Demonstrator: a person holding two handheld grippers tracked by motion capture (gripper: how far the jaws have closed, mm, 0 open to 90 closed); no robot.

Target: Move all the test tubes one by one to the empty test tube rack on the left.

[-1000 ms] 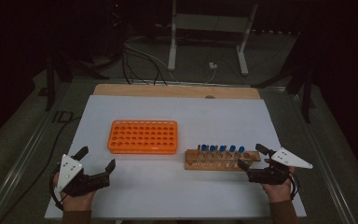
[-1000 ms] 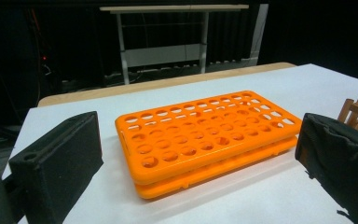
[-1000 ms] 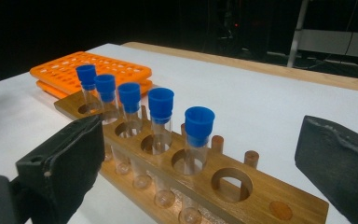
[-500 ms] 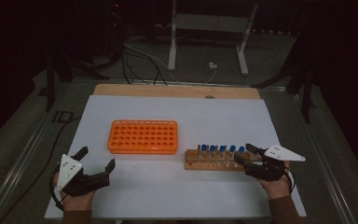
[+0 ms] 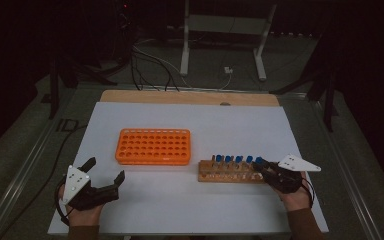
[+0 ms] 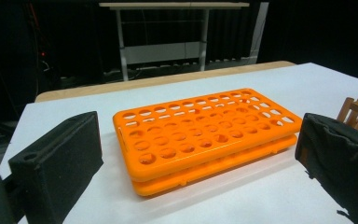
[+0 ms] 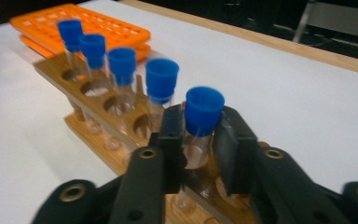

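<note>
Right tool (image 7: pixel 199 140): jaws had just been closing and now pinched the glass body of a clear test tube with a blue cap (image 7: pixel 204 111), just below the cap. The tube stood upright in the end hole of the low wooden tube rack (image 5: pixel 227 172), at the end nearest the right hand (image 5: pixel 295 192). It appeared seated, not lifted.

Four more blue-capped clear tubes (image 7: pixel 121 63) stood in a row in the same wooden rack, running away from the tool. All five were in place in the wood.

Left tool (image 5: pixel 102 181): jaws spread wide, nothing between them. It lay low on the white counter (image 5: pixel 205 125) at the near left, held by the left hand (image 5: pixel 82 215), pointed toward the flat orange plastic rack with many round holes (image 6: pixel 200 135), well apart from it.

The orange rack lay at the counter's middle, just left of the wooden rack; every hole visible was empty.

Progress, judged: transfer to the orange rack seemed barely started. First tube gripped; lifting it out, carrying it over and seating it remained, as did the other four.
</note>
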